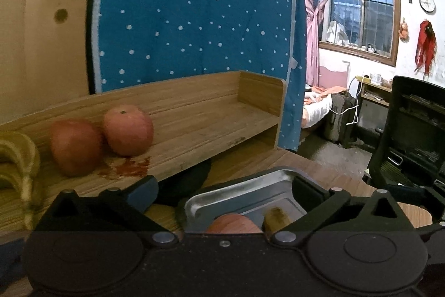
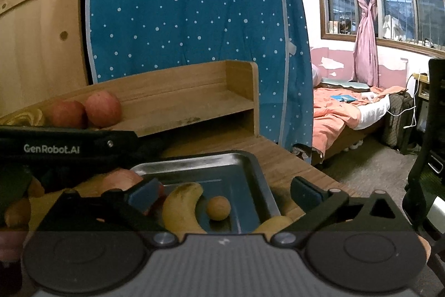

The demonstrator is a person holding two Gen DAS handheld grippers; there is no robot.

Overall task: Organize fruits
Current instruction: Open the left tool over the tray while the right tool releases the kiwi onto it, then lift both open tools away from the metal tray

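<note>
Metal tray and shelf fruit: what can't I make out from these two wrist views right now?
- Apple in the metal tray: left wrist view shows only its top; the gripper body hides the rest.
- Bananas on the wooden shelf: cut off by the left edge and blurred.
- Tray's left side in the right wrist view: covered by the left gripper's body and a fingertip.
- Yellow fruit beside the tray: mostly hidden, identity unclear.

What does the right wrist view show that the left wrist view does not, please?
Only the right wrist view shows a whole banana and a small round brown fruit lying in the metal tray, plus the left hand-held gripper's body crossing in front. Only the left wrist view shows a wall clock and a red stain on the shelf. Both show two apples side by side on the wooden shelf, and both hand-held grippers open.
</note>
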